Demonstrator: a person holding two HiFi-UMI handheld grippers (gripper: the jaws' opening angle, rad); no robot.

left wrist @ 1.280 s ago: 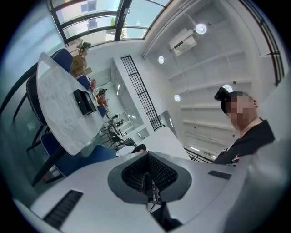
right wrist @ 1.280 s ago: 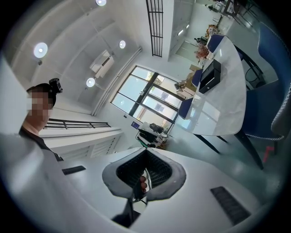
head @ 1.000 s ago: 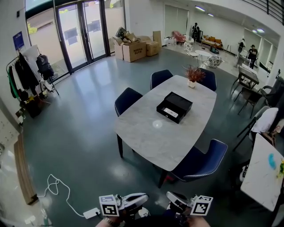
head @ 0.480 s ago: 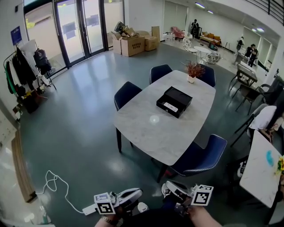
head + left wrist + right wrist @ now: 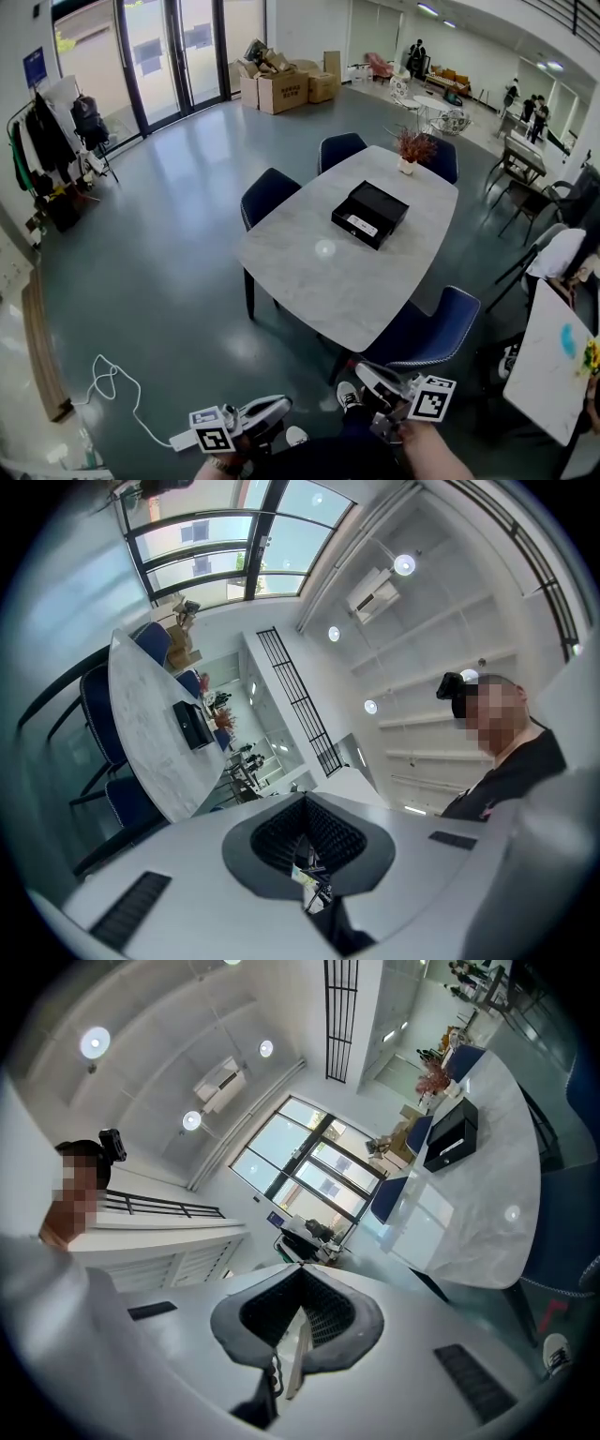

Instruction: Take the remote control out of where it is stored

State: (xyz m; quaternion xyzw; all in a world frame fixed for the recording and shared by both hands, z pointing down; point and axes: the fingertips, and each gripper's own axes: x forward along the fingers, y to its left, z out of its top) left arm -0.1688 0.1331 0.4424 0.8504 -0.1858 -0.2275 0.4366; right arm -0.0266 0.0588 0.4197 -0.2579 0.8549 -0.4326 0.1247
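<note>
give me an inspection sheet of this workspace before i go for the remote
surface: pale marble oval table, well ahead of both grippers
job's things: white remote control lying in an open black box on the table, untouched
clutter: red-leaved plant in a white pot at the table's far end
grippers: left gripper and right gripper both shut, nothing held
cables: white cable looped on the floor, running to a power strip
surroundings: blue chairs round the table; cardboard boxes near the glass doors
</note>
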